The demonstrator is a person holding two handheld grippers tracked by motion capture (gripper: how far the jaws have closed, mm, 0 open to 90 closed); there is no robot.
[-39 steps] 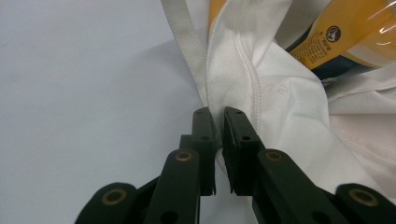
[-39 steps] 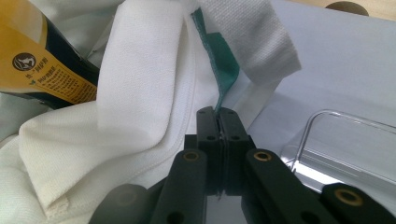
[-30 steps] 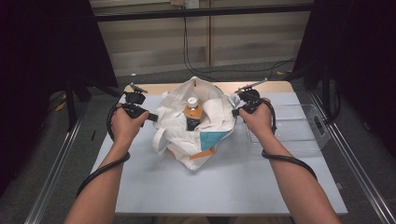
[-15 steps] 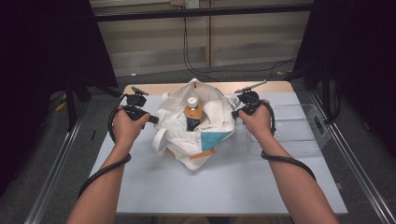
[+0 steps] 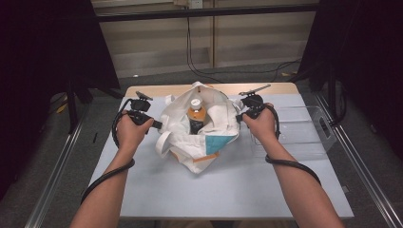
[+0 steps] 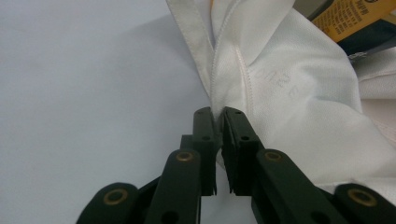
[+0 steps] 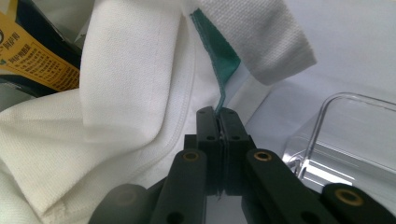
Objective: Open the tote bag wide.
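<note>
A white cloth tote bag with a teal patch lies open in the middle of the table, and a bottle with a white cap and orange label stands inside it. My left gripper is at the bag's left rim, shut on the white fabric edge. At the bag's right side my right gripper is shut on the rim where the white cloth meets a teal lining. Both hands hold the mouth of the bag apart. The bottle's yellow label shows beside the right jaws.
A clear plastic bin stands on the table just right of my right hand, its rim close to the right jaws. The table top is pale grey. Metal rails run along both table sides.
</note>
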